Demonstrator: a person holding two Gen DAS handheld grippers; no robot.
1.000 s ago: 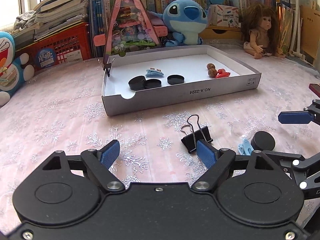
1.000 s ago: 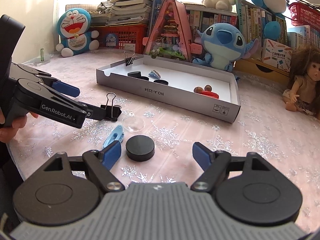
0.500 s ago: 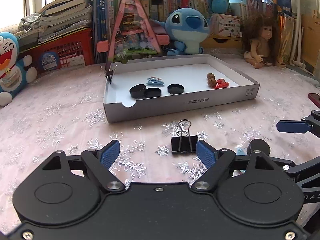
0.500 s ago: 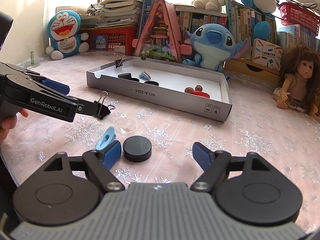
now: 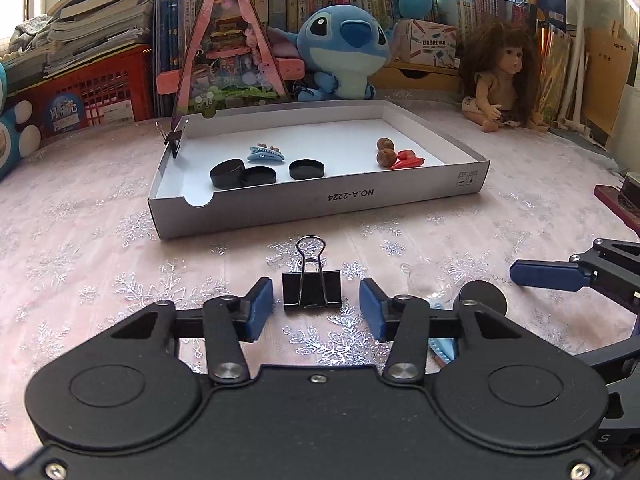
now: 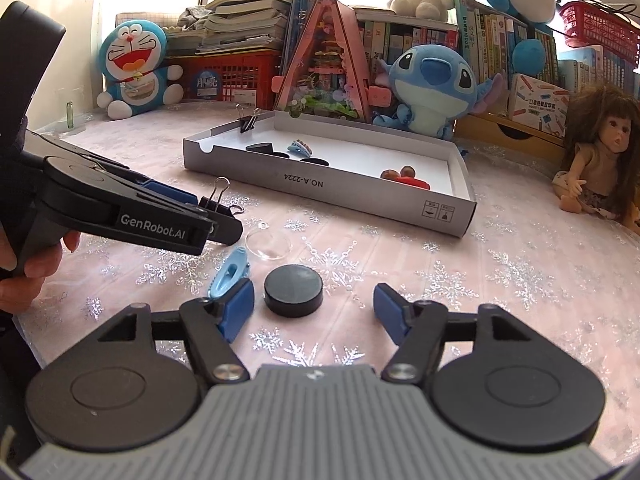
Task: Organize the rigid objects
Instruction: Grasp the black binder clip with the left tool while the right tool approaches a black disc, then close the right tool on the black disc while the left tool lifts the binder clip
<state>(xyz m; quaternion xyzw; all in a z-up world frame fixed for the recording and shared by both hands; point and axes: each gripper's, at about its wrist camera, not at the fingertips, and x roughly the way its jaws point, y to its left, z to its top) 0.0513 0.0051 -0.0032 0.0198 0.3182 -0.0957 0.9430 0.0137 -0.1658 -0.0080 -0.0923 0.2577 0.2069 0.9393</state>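
Note:
A black binder clip stands on the snowflake tablecloth between the blue pads of my left gripper. Its jaws are closing, with a small gap left on each side of the clip. A black round cap lies between the pads of my right gripper, whose jaws are also closing and are clear of the cap. The grey cardboard tray beyond holds several black caps, a blue hair clip, two nuts and a red piece. In the right wrist view the left gripper reaches in from the left over the binder clip.
A light blue clip and a clear plastic dome lie between the two grippers. Another binder clip is clamped on the tray's left rim. Plush toys, a doll, books and a red basket line the back. A person's hand holds the left gripper.
The left gripper swung to centre the binder clip between its fingers, and its jaws narrowed sharply around it. The right jaws narrowed a little around the black cap.

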